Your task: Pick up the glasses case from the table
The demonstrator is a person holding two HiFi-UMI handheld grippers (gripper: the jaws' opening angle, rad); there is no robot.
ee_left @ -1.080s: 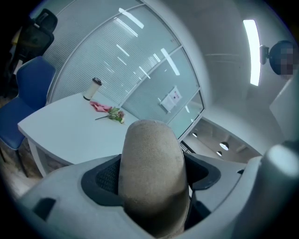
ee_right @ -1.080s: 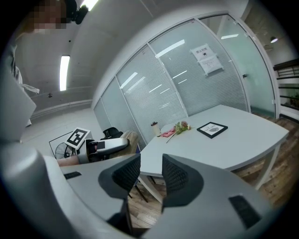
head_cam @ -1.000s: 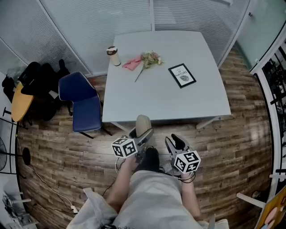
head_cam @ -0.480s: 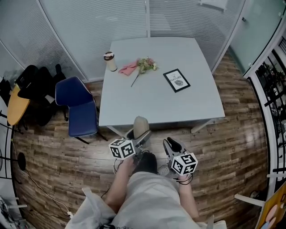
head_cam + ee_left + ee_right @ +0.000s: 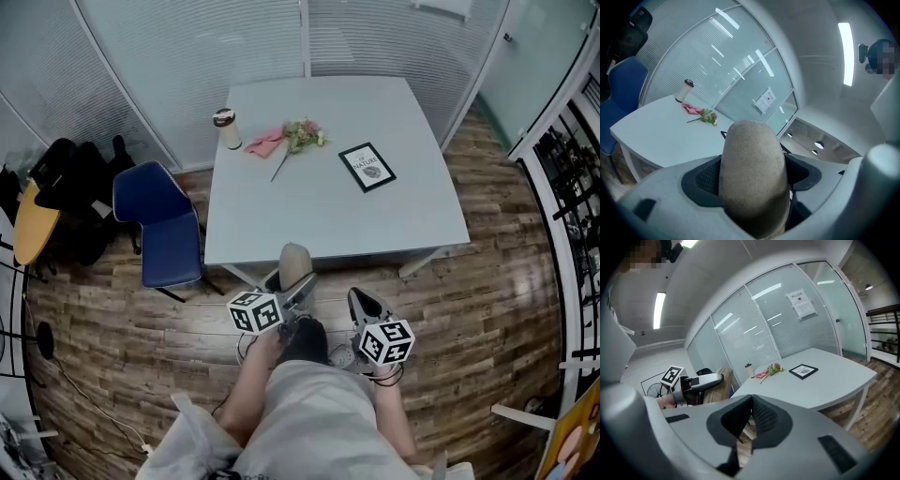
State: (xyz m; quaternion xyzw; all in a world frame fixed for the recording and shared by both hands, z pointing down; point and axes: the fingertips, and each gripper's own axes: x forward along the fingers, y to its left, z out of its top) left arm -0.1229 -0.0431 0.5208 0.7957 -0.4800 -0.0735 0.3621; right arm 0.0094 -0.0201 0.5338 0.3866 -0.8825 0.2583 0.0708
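Holding the glasses case [image 5: 296, 262] in the left tongs [image 5: 301, 282], the person stands back from the counter [image 5: 412, 211], which lies at 12 o'clock in the head view. In the left gripper view the two dark pads press on either flank of the beige, rounded case, which stands up between them. The right tongs [image 5: 362, 300] are pressed together on nothing, at 3 o'clock of the left pair. The case appears clear of the counter, so the pick-up step seems done; what is left is probably to keep an even squeeze, since the case looks smooth and rounded and may slip if tilted.

On the pale counter: a lidded cup [image 5: 225, 128] at the 11 o'clock corner, a pink cloth [image 5: 265, 142] and a sprig of flowers [image 5: 299, 136] beside it, and a framed print [image 5: 367, 167] toward 1 o'clock. A blue chair [image 5: 164, 225] stands at the counter's 9 o'clock side. The floor [image 5: 497, 309] is wood plank. Glass partitions with blinds [image 5: 187, 56] close the room at 12 o'clock.
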